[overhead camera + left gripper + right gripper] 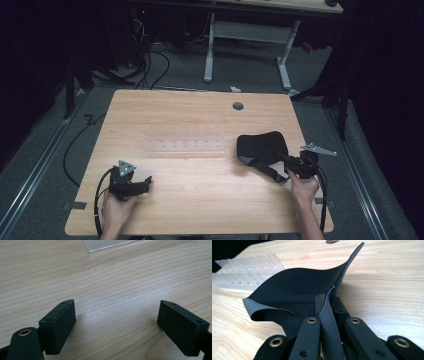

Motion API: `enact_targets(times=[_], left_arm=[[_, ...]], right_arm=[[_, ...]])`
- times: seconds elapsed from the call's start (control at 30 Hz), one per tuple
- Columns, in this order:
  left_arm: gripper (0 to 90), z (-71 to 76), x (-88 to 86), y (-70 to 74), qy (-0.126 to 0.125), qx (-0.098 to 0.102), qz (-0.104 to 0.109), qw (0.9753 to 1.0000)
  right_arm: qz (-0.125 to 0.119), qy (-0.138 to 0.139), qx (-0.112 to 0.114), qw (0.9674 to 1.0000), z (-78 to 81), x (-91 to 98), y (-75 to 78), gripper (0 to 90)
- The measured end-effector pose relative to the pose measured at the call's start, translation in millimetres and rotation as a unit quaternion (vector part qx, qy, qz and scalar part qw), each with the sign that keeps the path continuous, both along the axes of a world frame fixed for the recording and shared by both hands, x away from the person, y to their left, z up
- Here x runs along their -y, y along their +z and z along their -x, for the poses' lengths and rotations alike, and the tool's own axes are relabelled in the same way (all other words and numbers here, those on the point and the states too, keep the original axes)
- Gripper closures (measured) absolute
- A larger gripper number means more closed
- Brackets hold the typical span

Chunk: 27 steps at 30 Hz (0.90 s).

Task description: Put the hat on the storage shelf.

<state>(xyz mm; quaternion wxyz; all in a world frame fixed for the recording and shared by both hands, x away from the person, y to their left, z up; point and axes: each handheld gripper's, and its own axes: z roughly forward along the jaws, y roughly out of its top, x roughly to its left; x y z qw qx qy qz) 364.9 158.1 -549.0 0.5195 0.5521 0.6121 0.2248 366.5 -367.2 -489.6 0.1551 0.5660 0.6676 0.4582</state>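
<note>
- Wood-grain desk (200,200), big and mostly bare; the front half is free and the left half has nothing on it but a hand and its tool.
- Black sheet (262,146), rubbery/neoprene-looking w/ a grey underside, lies on the right half of the desk, not far from the right edge. In the right gripper view (294,290) its near edge is lifted and curls over, while the far part rests on the wood.
- Clear ridged plastic strip (185,145) lies flat at desk centre, just left of the sheet; its ribs show in the right gripper view (244,267).
- Right gripper (295,167): fingers (320,302) are pinched tight on the sheet's near edge, the material sandwiched between them.
- Left gripper (142,184): near the front-left, fingers (58,326) wide apart and holding nothing, w/ bare wood between them.
- Step, as I judge it: the sheet is grabbed and starting to lift or drag.
- Next prob. calls for a pull toward the open centre/front, keeping the sheet off the strip and away from the right edge. The left could pinch the opposite side to spread it.
</note>
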Motion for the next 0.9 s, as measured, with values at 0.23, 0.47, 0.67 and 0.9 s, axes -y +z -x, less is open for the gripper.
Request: enact_targets(times=[0.23, 0.47, 0.67, 0.9], left_arm=[[19.1, 2.8, -2.0, 1.4, -0.01, 0.0, 0.01, 0.9999], [18.2, 10.5, 1.5, 2.2, -0.035, 0.01, 0.009, 0.9993], [18.9, 19.3, 9.3, 7.5, -0.061, 0.021, 0.008, 0.9979], [20.7, 27.1, 18.5, 22.3, -0.086, 0.036, 0.026, 0.9953]], right_arm=[[-0.015, 0.005, 0.006, 0.9999, 14.9, 0.3, 2.5, 86.7], [-0.026, 0.009, 0.011, 0.9996, 27.3, -3.0, 0.7, 86.7], [-0.03, 0.016, 0.016, 0.9993, 38.7, -7.5, 4.4, 86.7], [-0.051, 0.031, 0.024, 0.9979, 52.8, -14.9, 6.4, 86.6]])
